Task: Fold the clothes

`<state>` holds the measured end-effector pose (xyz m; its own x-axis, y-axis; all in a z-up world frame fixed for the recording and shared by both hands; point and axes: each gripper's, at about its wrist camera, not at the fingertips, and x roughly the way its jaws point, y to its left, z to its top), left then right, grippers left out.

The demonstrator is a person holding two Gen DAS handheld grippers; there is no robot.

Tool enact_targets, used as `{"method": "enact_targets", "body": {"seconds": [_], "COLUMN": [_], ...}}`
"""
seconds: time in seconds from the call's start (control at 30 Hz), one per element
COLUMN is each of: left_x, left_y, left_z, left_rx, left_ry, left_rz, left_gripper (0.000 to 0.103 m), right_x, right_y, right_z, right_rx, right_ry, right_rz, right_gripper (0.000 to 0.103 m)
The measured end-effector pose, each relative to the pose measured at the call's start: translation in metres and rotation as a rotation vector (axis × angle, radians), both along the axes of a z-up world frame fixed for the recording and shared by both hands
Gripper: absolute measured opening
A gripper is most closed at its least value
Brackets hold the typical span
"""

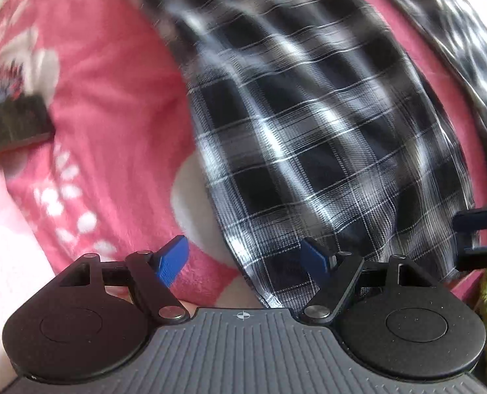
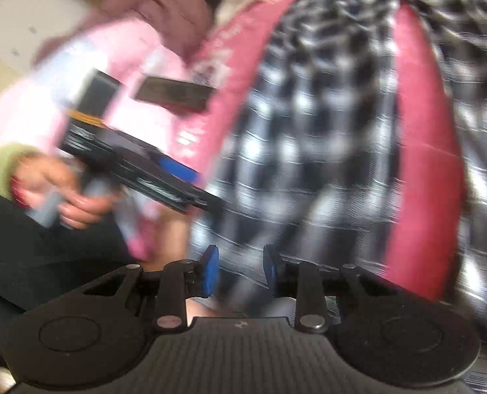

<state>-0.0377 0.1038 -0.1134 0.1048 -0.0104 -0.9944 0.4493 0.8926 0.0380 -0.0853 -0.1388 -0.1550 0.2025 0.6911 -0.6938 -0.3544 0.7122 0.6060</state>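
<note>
Two grippers work over a black-and-white plaid garment (image 1: 309, 124) spread on a pink patterned blanket (image 1: 112, 98). The left gripper (image 1: 246, 262) points down with its blue fingers (image 1: 173, 261) set wide apart; the left one hangs over the blanket, the right one over the near edge of the plaid cloth, and nothing is gripped between them. The right gripper (image 2: 241, 271) has its fingers (image 2: 210, 271) parted by a modest gap (no earlier view to compare), with plaid cloth lying in front and beneath; through the blur I cannot tell whether any fold is pinched, though the pads look free of it. In the right wrist view a hand (image 2: 69, 197) with a pale green cuff holds the left gripper's handle at the left, near a dark flat object (image 2: 174, 93) on the blanket
</note>
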Motion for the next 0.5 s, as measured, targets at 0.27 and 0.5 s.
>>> {"method": "enact_targets", "body": {"seconds": [0.27,0.5], "left_x": [-0.011,-0.025], "left_y": [-0.015,-0.026], "left_z": [0.008,0.003], "left_rx": [0.062,0.190], "left_ry": [-0.076,-0.139], "left_rz": [-0.168,-0.344], "left_gripper": [0.076,0.076], "right_x": [-0.036,0.002], "right_y": [0.013,-0.025], "right_z": [-0.033,0.005], "right_rx": [-0.187,-0.181], "right_ry": [0.229,0.095], "right_rz": [0.168,-0.050], "right_gripper": [0.021,0.022]}}
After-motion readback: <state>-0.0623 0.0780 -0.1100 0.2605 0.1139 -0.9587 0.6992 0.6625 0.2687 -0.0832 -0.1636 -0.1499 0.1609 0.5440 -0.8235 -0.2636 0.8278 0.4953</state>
